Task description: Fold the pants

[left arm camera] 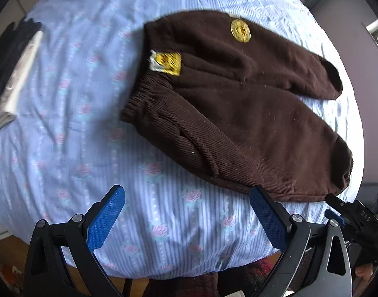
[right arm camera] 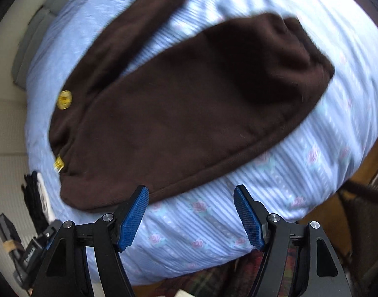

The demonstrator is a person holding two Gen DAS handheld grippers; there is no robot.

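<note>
blue floral bedsheet [left arm camera: 95, 128] with dark clothes [left arm camera: 6, 57] stacked at its edge.

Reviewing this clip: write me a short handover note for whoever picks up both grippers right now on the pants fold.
Left gripper: open, nothing between the jaws, above the bedsheet near the pants' lower edge.
Right gripper: open, empty, just short of the pants' near hem.
Brown pants: spread on the blue floral bedsheet, both legs apart in a V, waistband with yellow tags showing.
Done: pants laid out; no fold visible yet.
Left: grasp the edge, bring one leg over the other, then fold lengthwise. Frames are motion-blurred, so check the grip points first.
</note>
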